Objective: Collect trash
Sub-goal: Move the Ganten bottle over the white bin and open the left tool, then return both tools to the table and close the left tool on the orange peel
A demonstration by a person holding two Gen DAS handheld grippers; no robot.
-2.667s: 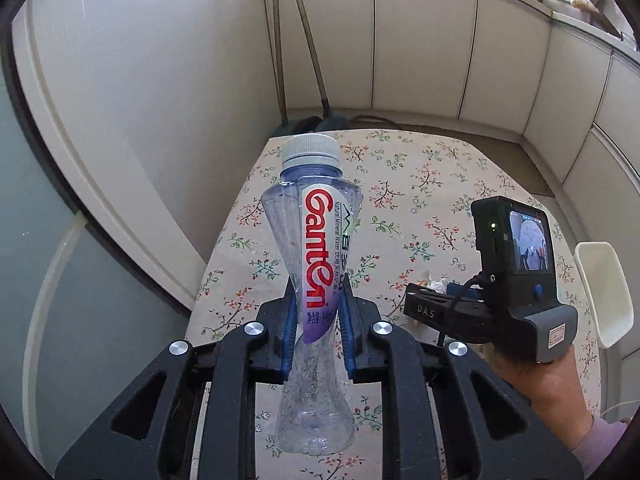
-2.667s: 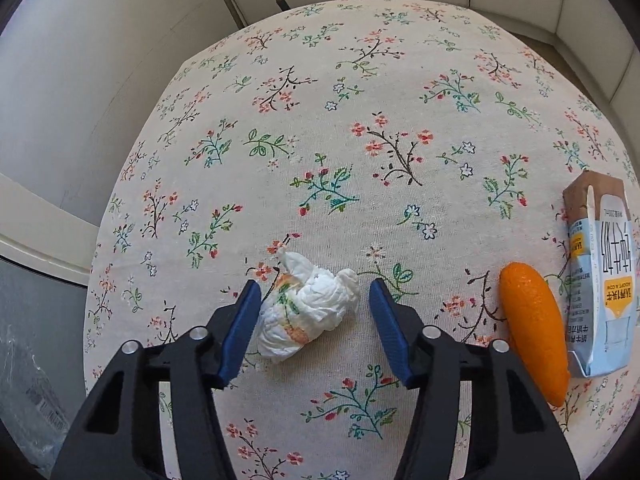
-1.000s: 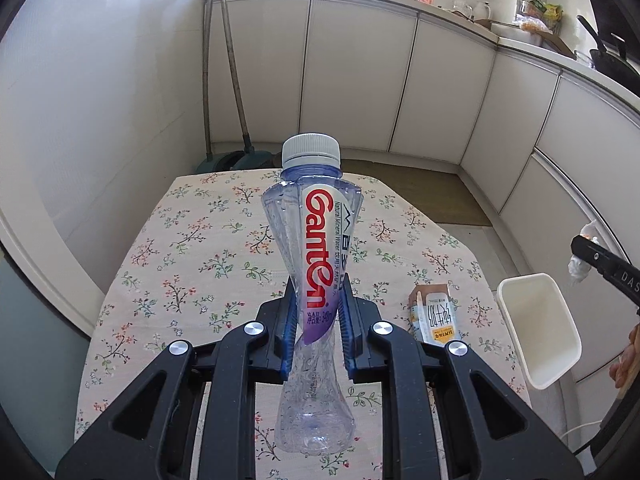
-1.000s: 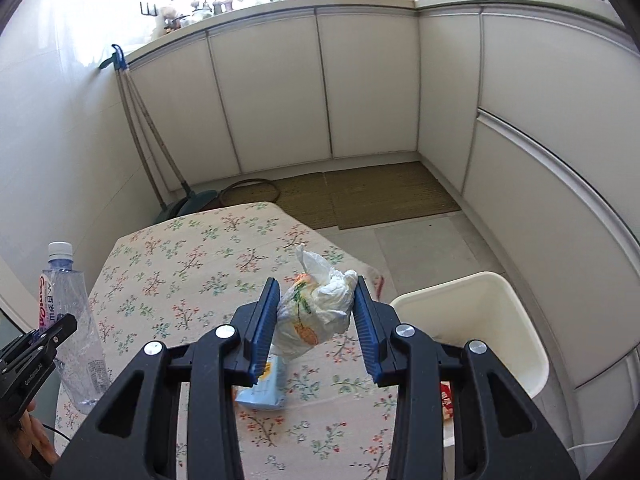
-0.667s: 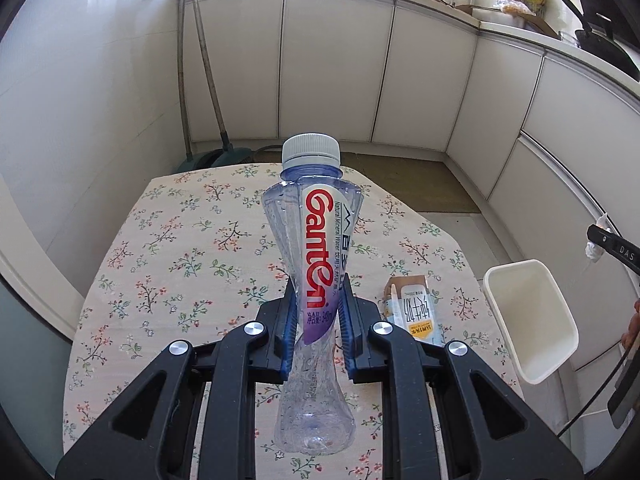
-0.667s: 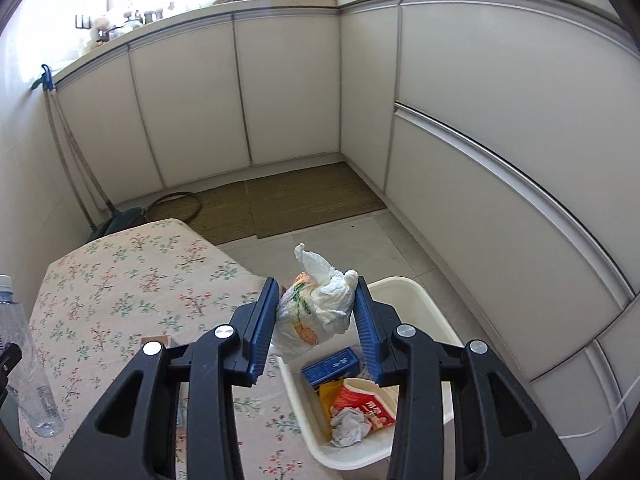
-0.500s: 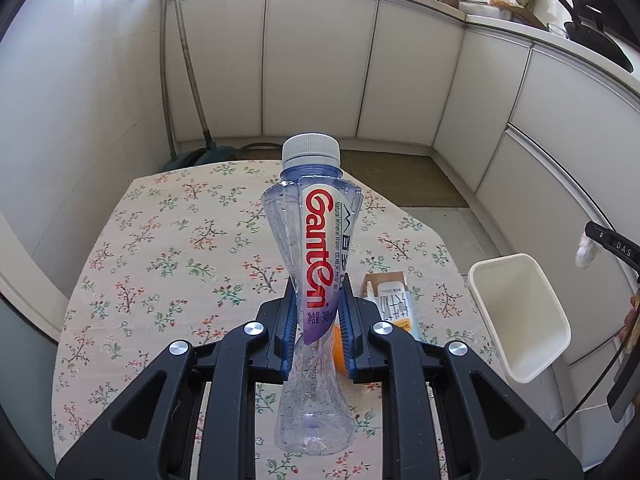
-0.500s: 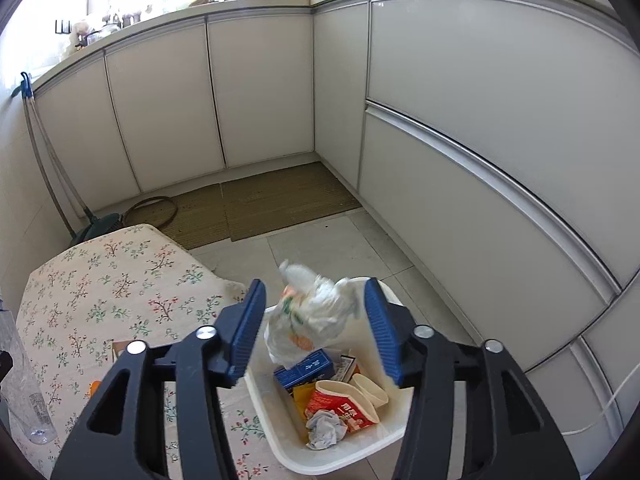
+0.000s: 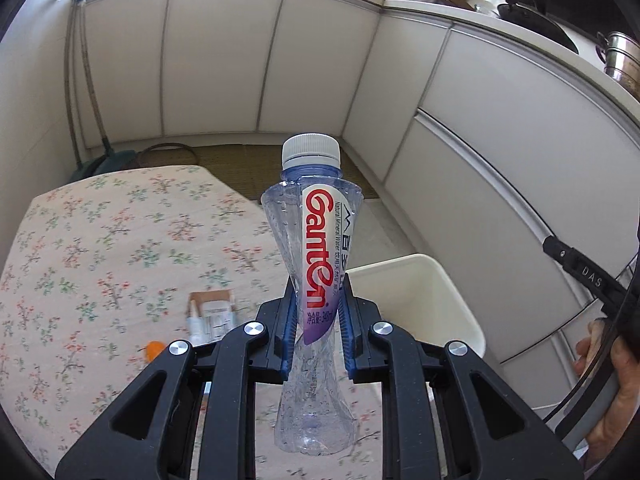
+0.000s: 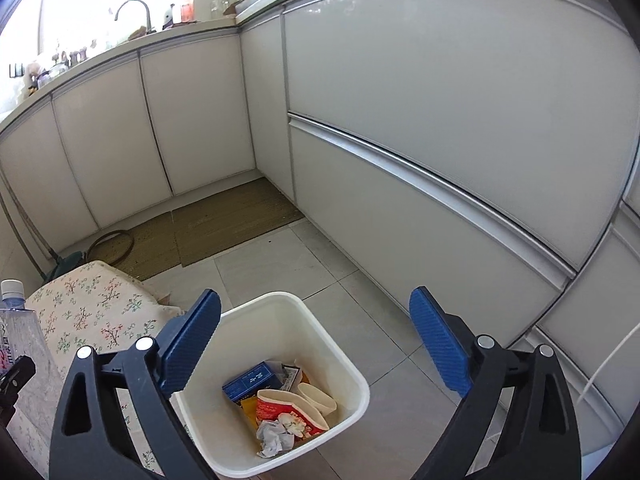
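1. Above the white square plastic bin [image 10: 276,384], the right gripper [image 10: 316,344] is hanging with its blue pads spread wide and nothing between them.
2. Inside the bin, a blue box [image 10: 252,382], a red paper cup [image 10: 286,410] and crumpled white tissue [image 10: 274,438] are lying together.
3. At 6 o'clock in the left view, the left gripper [image 9: 316,332] is clamping the clear Ganten water bottle [image 9: 316,264] upright at its waist, with the floral-clothed table [image 9: 100,240] at 9 o'clock.

bottle [image 9: 316,280]: clear plastic, white cap, red Ganten label, upright, waist pinched in
bin [image 10: 344,360]: white, open-topped, standing on the floor tiles at 6 o'clock in right wrist view
bin contents [image 10: 280,404]: blue box, red-and-white cup, crumpled paper
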